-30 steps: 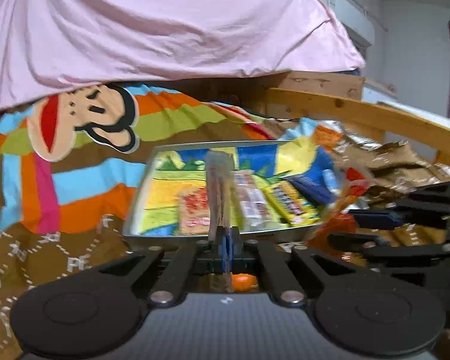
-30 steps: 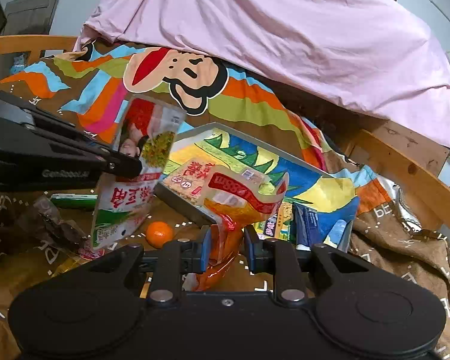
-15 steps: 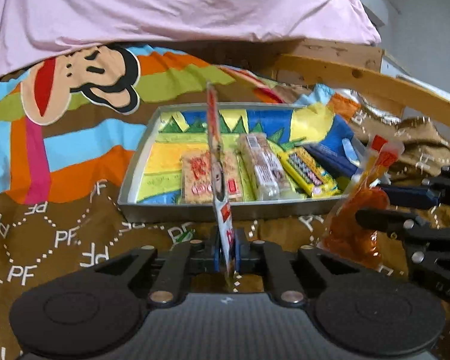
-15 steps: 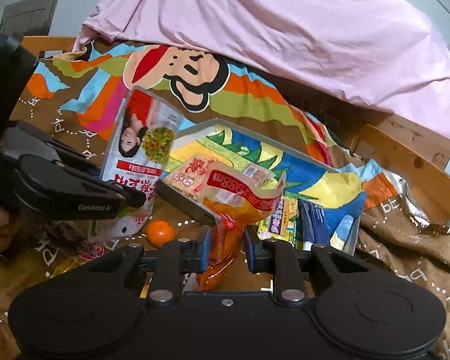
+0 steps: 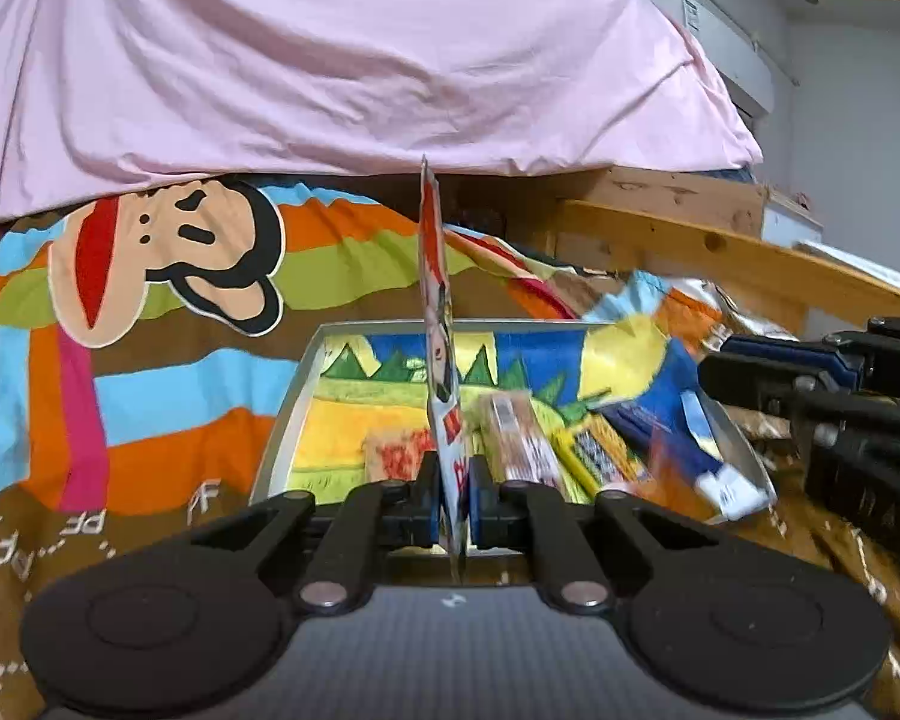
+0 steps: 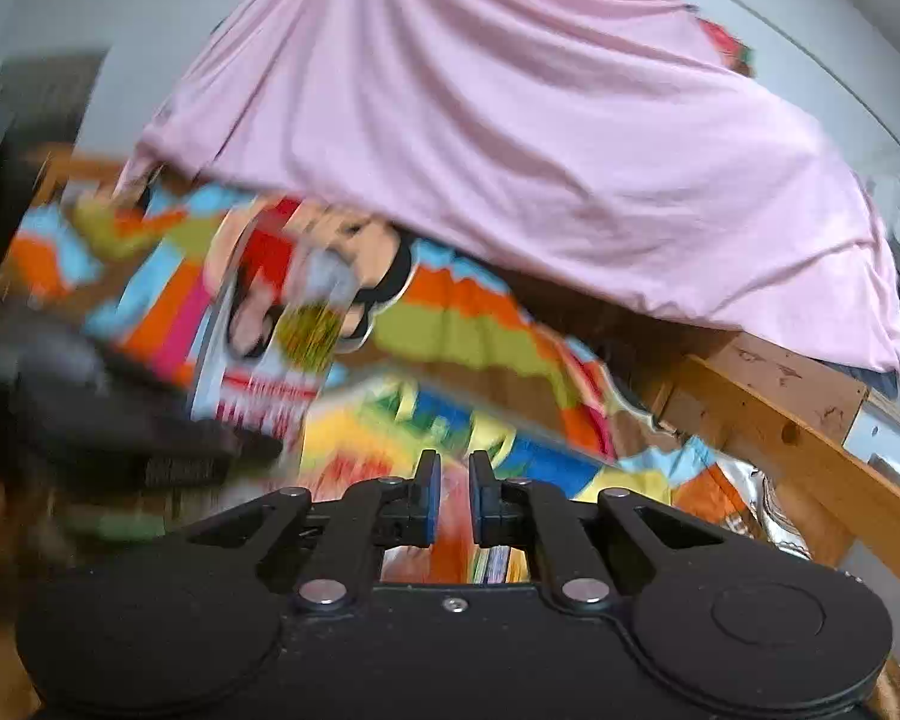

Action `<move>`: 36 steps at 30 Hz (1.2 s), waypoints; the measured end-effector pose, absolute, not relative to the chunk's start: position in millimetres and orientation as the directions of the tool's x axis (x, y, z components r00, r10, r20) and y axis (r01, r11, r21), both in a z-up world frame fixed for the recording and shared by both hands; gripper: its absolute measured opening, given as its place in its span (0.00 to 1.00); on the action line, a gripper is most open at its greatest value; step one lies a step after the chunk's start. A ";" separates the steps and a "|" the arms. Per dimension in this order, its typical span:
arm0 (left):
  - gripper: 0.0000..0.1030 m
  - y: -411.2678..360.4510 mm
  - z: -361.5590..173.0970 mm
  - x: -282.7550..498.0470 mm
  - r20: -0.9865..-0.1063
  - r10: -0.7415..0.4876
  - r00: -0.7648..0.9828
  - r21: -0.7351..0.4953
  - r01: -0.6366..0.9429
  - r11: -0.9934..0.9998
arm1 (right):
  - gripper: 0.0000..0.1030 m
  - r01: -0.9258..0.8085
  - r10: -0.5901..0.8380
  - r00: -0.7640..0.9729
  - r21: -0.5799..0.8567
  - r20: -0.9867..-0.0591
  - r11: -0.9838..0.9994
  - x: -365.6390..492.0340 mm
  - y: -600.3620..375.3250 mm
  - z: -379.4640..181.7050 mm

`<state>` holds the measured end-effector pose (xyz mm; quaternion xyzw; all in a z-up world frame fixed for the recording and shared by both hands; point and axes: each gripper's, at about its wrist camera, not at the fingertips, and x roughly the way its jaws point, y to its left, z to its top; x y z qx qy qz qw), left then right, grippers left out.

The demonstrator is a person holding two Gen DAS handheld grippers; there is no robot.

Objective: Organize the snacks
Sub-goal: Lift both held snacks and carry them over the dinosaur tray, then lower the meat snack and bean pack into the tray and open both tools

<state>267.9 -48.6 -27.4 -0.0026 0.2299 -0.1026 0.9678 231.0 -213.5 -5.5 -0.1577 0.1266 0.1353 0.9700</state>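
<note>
Both grippers clamp snack packets near the tray.

The left gripper [image 5: 452, 498] pinches a flat snack packet [image 5: 440, 354] edge-on; it stands upright above the near rim of the grey tray [image 5: 282, 420], which holds other snacks. The right gripper [image 6: 451, 495] is clenched on an orange packet [image 6: 450, 534], blurred, tilted slightly down, to the right of the tray.

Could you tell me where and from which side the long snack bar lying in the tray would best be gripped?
Probably across its narrow width at the near end, coming from above. The snack bar lies flat in the tray, lengthwise away from the camera, with other packets close on both sides, so little side room shows.
</note>
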 end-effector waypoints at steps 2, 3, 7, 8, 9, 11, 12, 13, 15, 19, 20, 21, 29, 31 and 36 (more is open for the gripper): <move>0.08 -51.5 -31.6 284.9 -0.450 -0.203 0.870 -0.068 0.193 0.979 | 0.10 -0.290 0.220 0.929 -0.217 -0.296 0.932 250.8 -220.0 -4.5; 0.08 -53.1 -34.8 292.4 -0.452 -0.202 0.869 -0.071 0.191 0.979 | 0.10 -0.288 0.218 0.927 -0.205 -0.305 0.935 258.5 -222.0 -7.7; 0.08 -51.9 -50.1 304.7 -0.462 -0.218 0.860 -0.084 0.202 0.976 | 0.21 -0.286 0.232 0.862 -0.054 -0.451 0.957 278.4 -241.7 -28.8; 0.08 -51.3 -53.6 306.6 -0.466 -0.218 0.858 -0.085 0.201 0.976 | 0.34 -0.287 0.245 0.841 -0.013 -0.483 0.958 275.7 -246.0 -31.0; 0.08 -50.4 -56.2 307.7 -0.466 -0.217 0.858 -0.088 0.199 0.976 | 0.40 -0.280 0.250 0.822 0.019 -0.512 0.960 272.6 -248.9 -32.0; 0.08 -47.5 -57.7 312.2 -0.464 -0.223 0.858 -0.103 0.197 0.975 | 0.53 -0.293 0.286 0.776 0.080 -0.563 0.953 265.2 -250.6 -33.4; 0.08 -45.9 -56.8 313.7 -0.462 -0.223 0.858 -0.114 0.192 0.975 | 0.54 -0.299 0.286 0.752 0.080 -0.594 0.951 260.9 -245.4 -36.2; 0.08 -43.4 -54.3 314.6 -0.460 -0.226 0.859 -0.128 0.188 0.974 | 0.55 -0.303 0.279 0.734 0.070 -0.619 0.950 259.0 -240.3 -39.6; 0.08 -40.6 -50.3 313.7 -0.452 -0.233 0.861 -0.144 0.187 0.972 | 0.61 -0.306 0.261 0.716 0.046 -0.648 0.951 257.1 -230.5 -49.8; 0.08 -40.3 -47.6 313.3 -0.452 -0.239 0.859 -0.149 0.191 0.970 | 0.66 -0.285 0.213 0.688 0.011 -0.694 0.958 263.6 -217.4 -74.8; 0.08 -41.1 -47.6 313.6 -0.451 -0.241 0.859 -0.147 0.194 0.970 | 0.64 -0.276 0.212 0.685 0.021 -0.697 0.961 267.3 -215.0 -79.3; 0.08 -42.3 -48.0 313.5 -0.450 -0.241 0.860 -0.140 0.198 0.970 | 0.60 -0.271 0.216 0.682 0.033 -0.699 0.962 272.1 -214.5 -82.6; 0.08 -48.6 -50.6 324.2 -0.445 -0.245 0.861 -0.127 0.211 0.969 | 0.56 -0.290 0.183 0.750 -0.067 -0.636 0.955 262.3 -208.6 -63.9; 0.08 -50.2 -48.9 329.3 -0.439 -0.244 0.865 -0.120 0.213 0.970 | 0.56 -0.286 0.169 0.790 -0.111 -0.589 0.952 258.9 -208.1 -49.8; 0.08 -47.9 -50.9 346.7 -0.443 -0.262 0.857 -0.147 0.219 0.965 | 0.56 -0.242 0.132 0.868 -0.177 -0.478 0.954 281.4 -213.8 -25.3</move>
